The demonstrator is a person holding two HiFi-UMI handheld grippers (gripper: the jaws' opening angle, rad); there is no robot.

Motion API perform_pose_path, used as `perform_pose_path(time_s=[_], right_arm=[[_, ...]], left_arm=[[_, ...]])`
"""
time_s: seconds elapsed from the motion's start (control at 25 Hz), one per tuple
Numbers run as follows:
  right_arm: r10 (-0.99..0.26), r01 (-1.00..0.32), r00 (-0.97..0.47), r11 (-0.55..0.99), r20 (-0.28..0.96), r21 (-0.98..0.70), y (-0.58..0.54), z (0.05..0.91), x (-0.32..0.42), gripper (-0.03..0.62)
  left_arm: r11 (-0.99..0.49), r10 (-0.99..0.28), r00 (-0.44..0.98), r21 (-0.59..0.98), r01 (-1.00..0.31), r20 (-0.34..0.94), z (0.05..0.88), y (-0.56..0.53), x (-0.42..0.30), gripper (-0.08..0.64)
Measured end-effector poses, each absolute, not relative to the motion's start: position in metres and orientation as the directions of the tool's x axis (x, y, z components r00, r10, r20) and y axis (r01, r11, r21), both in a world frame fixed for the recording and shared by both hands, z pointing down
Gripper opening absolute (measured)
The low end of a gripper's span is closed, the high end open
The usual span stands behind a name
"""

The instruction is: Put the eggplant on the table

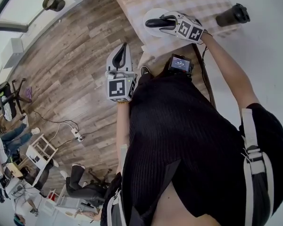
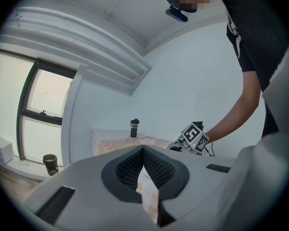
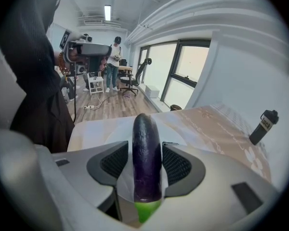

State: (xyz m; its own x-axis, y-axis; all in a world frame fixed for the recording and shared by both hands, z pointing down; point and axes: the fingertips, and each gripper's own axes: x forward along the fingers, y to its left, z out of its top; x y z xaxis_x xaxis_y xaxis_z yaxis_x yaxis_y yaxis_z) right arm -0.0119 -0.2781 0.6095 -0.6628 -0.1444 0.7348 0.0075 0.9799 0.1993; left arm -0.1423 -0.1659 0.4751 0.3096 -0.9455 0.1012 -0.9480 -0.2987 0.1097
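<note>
A dark purple eggplant [image 3: 147, 158] with a green stem end lies lengthwise between the jaws of my right gripper [image 3: 146, 146]. Thin slits of white show on both sides of it, so the pads do not press on it. It rests over a white plate [image 3: 114, 139] on the beige patterned table [image 3: 207, 129]. From the head view, the right gripper [image 1: 153, 22] sits over the plate [image 1: 153, 32] at the table's near corner. My left gripper [image 1: 125, 48] hangs over the wood floor left of the table, its fingertips together and nothing in them. It faces the table and the right gripper [image 2: 192, 137].
A black bottle [image 1: 233, 15] stands on the table's far side [image 3: 262, 126]. A dark bin [image 1: 53, 2] sits by the window wall. Chairs, a small white cart [image 3: 96, 83] and a standing person [image 3: 114, 61] are farther off across the wood floor.
</note>
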Motion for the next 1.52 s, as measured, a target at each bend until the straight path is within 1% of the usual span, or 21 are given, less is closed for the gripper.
perform_pose_path(time_s=[0.68, 0.96, 1.24, 1.36, 1.52], right_arm=[[-0.182, -0.007, -0.696, 0.969, 0.695, 0.247, -0.283, 0.577, -0.013, 0.229], [-0.213, -0.011, -0.741, 0.952, 0.637, 0.305, -0.284, 0.55, -0.021, 0.229], [-0.278, -0.078, -0.766, 0.936, 0.58, 0.344, -0.288, 0.513, -0.021, 0.229], [-0.31, -0.12, -0.782, 0.926, 0.541, 0.358, -0.288, 0.49, -0.025, 0.229], [-0.344, -0.173, -0.809, 0.914, 0.476, 0.367, -0.287, 0.463, -0.031, 0.229]], left_arm=[[-0.339, -0.933, 0.347, 0.089, -0.936, 0.093, 0.469, -0.167, -0.13, 0.002], [-0.371, -0.924, 0.375, 0.061, -0.927, 0.078, 0.46, -0.177, -0.12, 0.002], [-0.413, -0.909, 0.414, 0.025, -0.91, 0.05, 0.442, -0.191, -0.11, 0.002], [-0.432, -0.9, 0.431, -0.014, -0.902, 0.059, 0.436, -0.196, -0.109, 0.002], [-0.437, -0.9, 0.436, -0.031, -0.899, 0.027, 0.422, -0.204, -0.108, 0.002]])
